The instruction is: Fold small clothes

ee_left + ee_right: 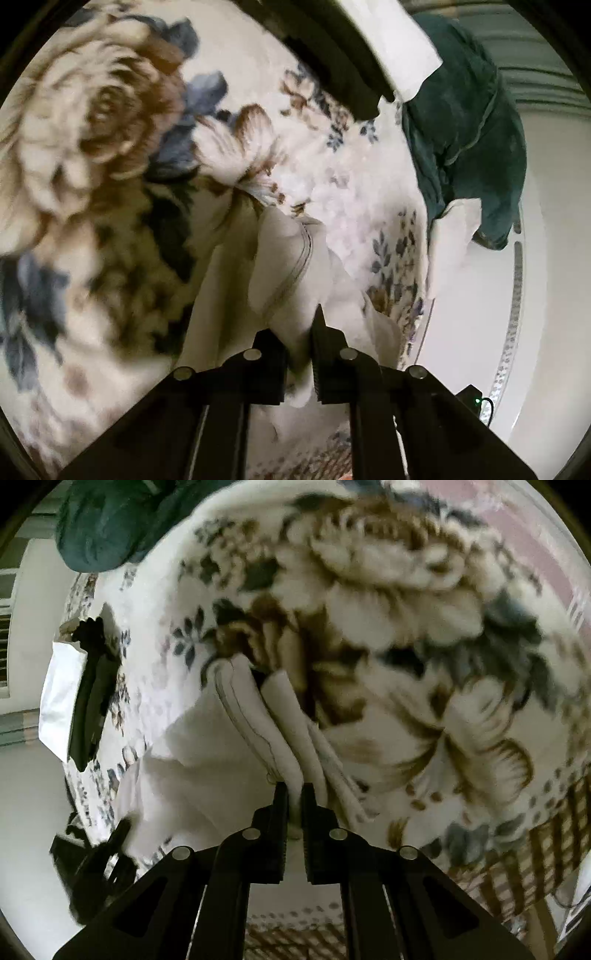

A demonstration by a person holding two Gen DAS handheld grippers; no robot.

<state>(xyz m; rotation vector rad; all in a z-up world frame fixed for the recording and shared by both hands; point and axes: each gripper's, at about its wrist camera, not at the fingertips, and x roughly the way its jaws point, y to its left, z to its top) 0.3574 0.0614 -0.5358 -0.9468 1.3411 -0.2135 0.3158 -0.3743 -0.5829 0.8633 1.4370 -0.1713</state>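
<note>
Dim, soft light; motion blur; fisheye edges dark, warped.

Floral blanket surface, both wrist views, motion-blurred.

Plush blanket [110, 155] carries everything: cream ground, big brown roses, blue-grey leaves, a brown lattice border at its near edge in the right wrist view. Directly on it: white garment [280, 266], partly lifted, stitched hem showing, its lower spread resting on the fabric; dark green garment [465, 122] bunched at the far edge; a black and white item [74, 698] near the blanket's side edge, kind unclear.
</note>
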